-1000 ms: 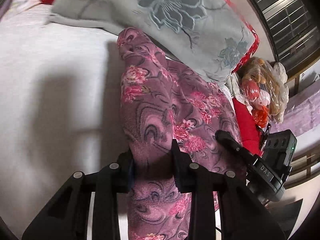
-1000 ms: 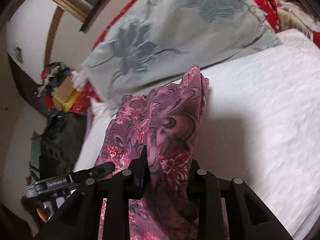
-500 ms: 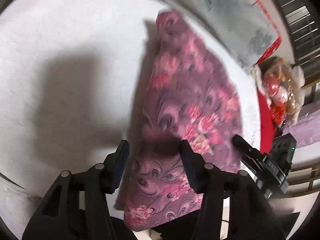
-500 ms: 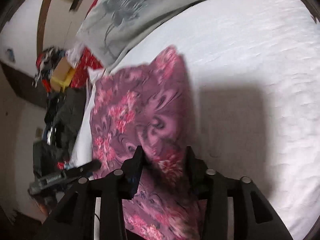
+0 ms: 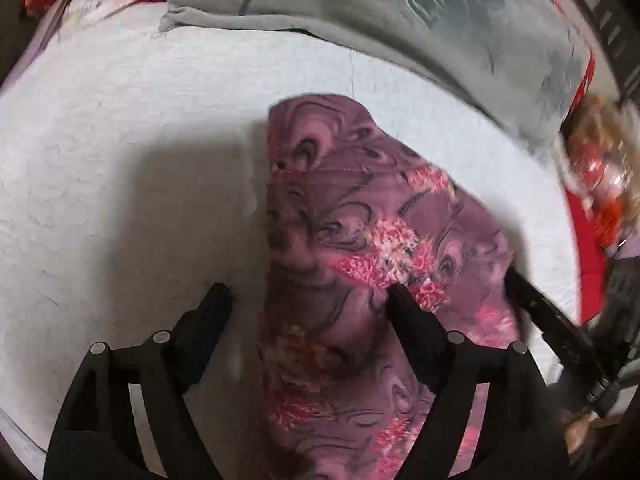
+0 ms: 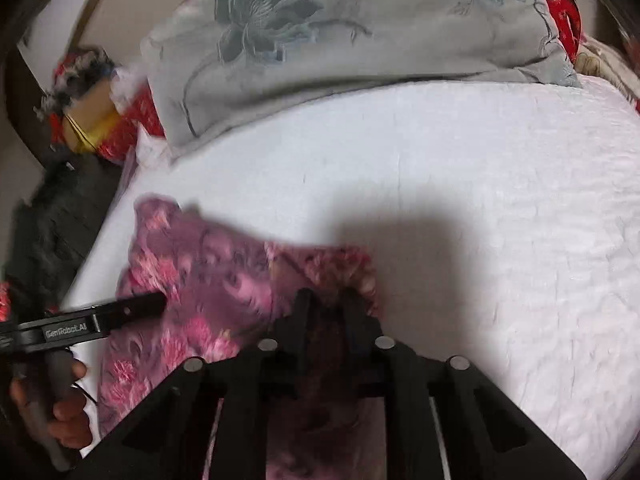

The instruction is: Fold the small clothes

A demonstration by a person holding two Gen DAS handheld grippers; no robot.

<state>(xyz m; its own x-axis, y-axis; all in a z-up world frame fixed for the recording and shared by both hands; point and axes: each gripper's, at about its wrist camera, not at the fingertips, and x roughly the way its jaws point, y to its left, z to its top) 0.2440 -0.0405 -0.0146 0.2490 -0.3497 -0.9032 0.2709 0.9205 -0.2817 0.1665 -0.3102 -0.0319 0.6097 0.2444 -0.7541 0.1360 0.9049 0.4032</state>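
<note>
"GenRobot.AI" label (image 6: 66, 335), left tongs (image 5: 306, 294), floral garment (image 5: 360, 240)

White textured bedspread (image 6: 460, 184) fills the view, a grey flowered pillow (image 6: 320, 40) along its far edge, pale wall (image 6: 116, 12) behind, shadows falling across the bedding.

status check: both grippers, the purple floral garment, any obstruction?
Left gripper opening, pads off the cloth. Right gripper shut on purple floral garment, which lies on the white bedspread. Grey pillow behind, apart; nothing blocking.
</note>
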